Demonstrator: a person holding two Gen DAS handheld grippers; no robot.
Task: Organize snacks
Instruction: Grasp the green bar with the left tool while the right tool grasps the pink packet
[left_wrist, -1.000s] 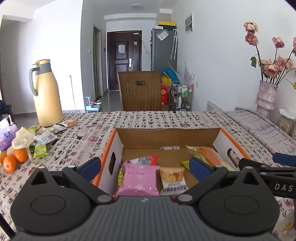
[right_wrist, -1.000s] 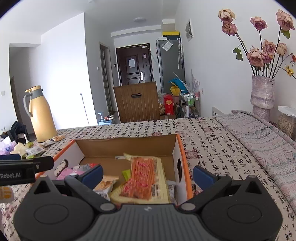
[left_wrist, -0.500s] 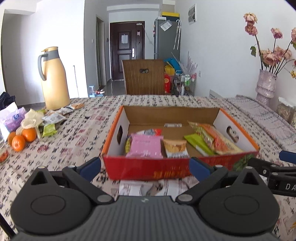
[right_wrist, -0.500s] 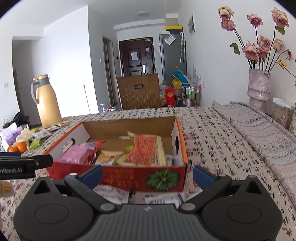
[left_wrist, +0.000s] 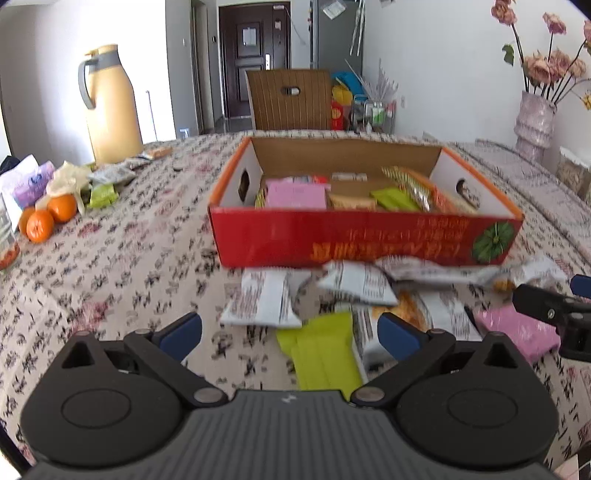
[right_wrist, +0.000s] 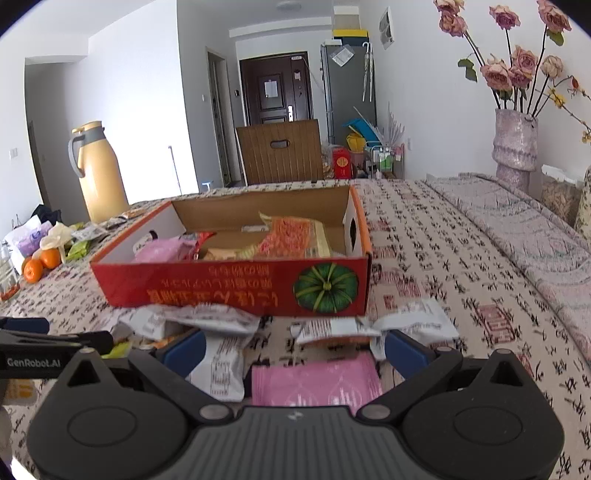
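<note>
A red cardboard box stands on the patterned tablecloth with several snack packets inside. Loose snacks lie in front of it: white packets, a yellow-green packet, and a pink packet. My left gripper is open above the yellow-green packet, holding nothing. Over the pink packet, my right gripper also stands open, with nothing between its fingers. Each gripper shows at the edge of the other's view.
A yellow thermos jug, oranges, bags and more snack packets sit at the left. A vase of dried roses stands at the far right. A wooden chair back rises behind the table.
Both grippers have pulled back from over the box toward the near table edge. The loose snacks in front of the box have come into view beneath them.
</note>
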